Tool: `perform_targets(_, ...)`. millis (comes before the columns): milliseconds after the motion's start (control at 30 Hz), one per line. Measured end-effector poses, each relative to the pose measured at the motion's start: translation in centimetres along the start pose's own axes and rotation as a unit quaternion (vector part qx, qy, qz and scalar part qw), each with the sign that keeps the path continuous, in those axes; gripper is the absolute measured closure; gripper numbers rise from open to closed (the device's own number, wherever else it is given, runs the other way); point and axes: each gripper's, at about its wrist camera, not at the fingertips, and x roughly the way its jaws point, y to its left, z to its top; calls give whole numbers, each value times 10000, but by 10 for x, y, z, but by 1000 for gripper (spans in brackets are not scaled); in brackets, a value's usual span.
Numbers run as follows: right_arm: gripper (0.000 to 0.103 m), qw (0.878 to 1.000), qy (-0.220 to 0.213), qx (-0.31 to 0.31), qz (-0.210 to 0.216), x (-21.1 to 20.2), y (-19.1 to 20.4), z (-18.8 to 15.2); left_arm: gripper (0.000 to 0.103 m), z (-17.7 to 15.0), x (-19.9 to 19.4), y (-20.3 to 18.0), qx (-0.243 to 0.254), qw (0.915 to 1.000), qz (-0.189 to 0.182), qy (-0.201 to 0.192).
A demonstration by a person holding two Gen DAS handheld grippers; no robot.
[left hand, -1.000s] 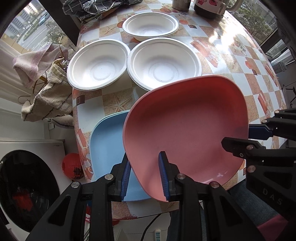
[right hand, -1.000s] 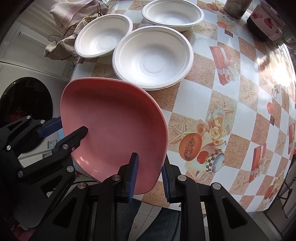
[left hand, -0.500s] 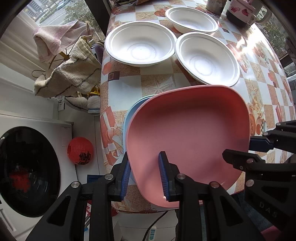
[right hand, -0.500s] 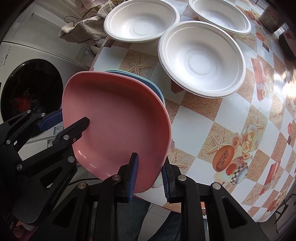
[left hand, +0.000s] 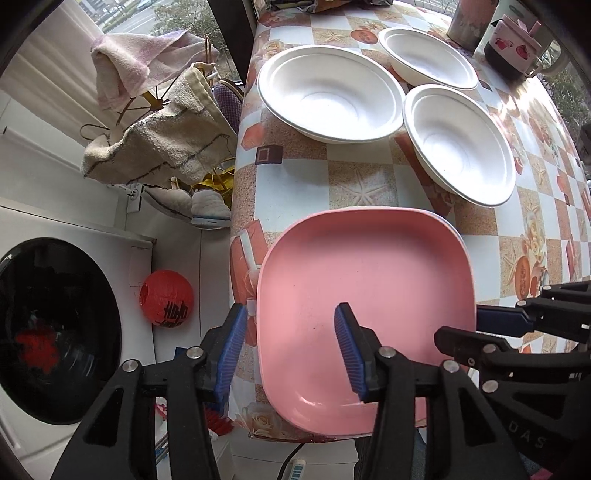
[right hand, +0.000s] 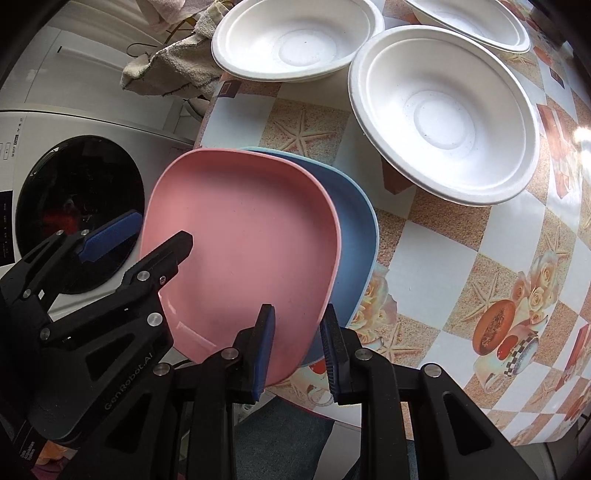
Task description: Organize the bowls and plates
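Observation:
A pink square plate lies on top of a blue plate at the table's near left corner. My left gripper is open, its jaws spread wide either side of the pink plate's left rim. My right gripper is open, its jaws straddling the pink plate's right rim with a gap. Three white bowls stand beyond: one at the far left, one to the right, one at the back.
The table has a patterned cloth with starfish and fruit prints. A washing machine stands below left, with a red lantern ball and towels on a rack. A mug and cup stand at the back.
The pink plate has come down onto the blue plate. Both grippers have opened and let go of its rim; the left jaws spread widest.

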Motion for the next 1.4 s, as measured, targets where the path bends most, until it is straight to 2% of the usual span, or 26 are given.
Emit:
perform_targets(100,76,9999,-88,106,16,-7,-10,-2,34,3,-9,5,-74,9997,-30,-211)
perform_targets(133,70,9998,-123,170,26,-11,-16,-4,34,4,-12,6,-95,9996,-57,-255)
perform_targets(167,45,9996,-163,237,30,-17,-24,-8,32,6,-14,8,-121,9995,-99,-288)
perform_targets(233,19,9986,-317,392,134,-25,-35,-10,30,9,-17,11,-189,9990,-226,-327)
perform_targets(333,19,9970,-369,661,145,-31,-53,-12,25,16,-22,12,-315,9977,-473,-368)
perform_targets(567,19,9908,-537,1241,-3,-44,-97,-19,25,37,-24,-3,-483,9939,-968,-229)
perform_targets(867,19,9862,-623,1534,-93,-51,-126,-18,25,61,-11,-35,-225,9941,-1056,33)
perform_targets(1133,19,9832,-878,1571,-303,-62,-145,18,25,96,9,-60,-461,9898,-1315,309)
perform_targets(1267,19,9829,-975,1479,-508,-63,-151,43,25,111,24,-69,-639,9885,-1295,455)
perform_targets(1400,19,9848,-940,1390,-454,-57,-159,63,25,120,36,-75,-708,9877,-1245,633)
